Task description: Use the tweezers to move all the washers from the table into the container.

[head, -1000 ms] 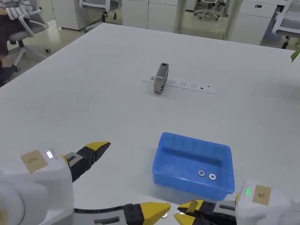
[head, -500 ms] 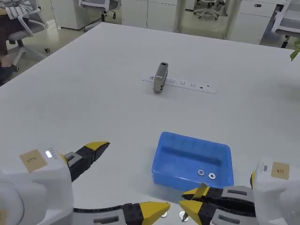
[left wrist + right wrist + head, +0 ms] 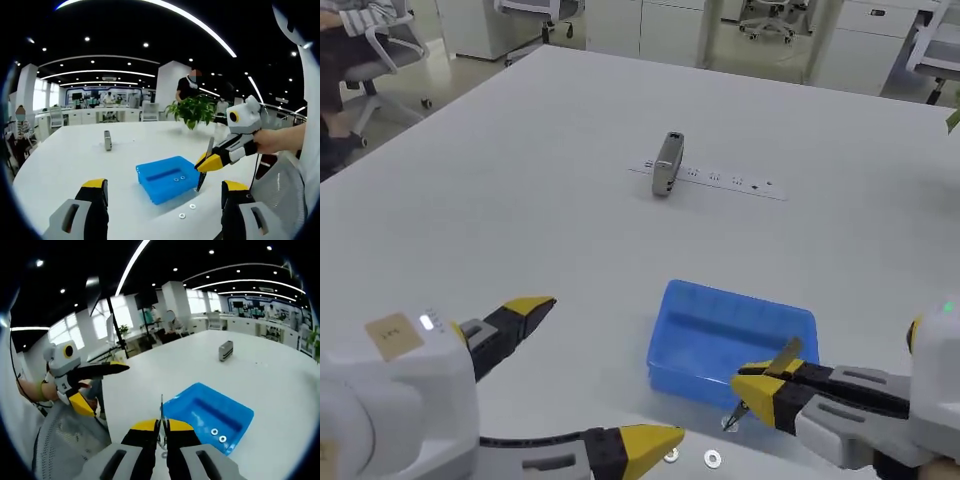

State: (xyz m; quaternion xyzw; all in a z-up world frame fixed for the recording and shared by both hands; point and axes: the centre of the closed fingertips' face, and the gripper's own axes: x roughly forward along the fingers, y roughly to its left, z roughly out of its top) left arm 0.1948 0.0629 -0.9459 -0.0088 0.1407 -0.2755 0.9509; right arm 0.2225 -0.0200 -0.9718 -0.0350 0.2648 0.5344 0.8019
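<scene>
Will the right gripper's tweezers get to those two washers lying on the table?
Probably yes. The tweezers hang tip-down near the washers, which lie bare on the table beside the container; nothing stands between.

Left gripper: white boxy housing, with a tan paper label on top and a small lit light beside the label.
Left fingers: black, ending in yellow pointed tips; grey at the base in the left gripper view.
Right gripper: white rounded housing with a green light.
Right fingers: yellow tips, then black, then grey arms.
Cable: thin and black, hanging below the right housing.
</scene>
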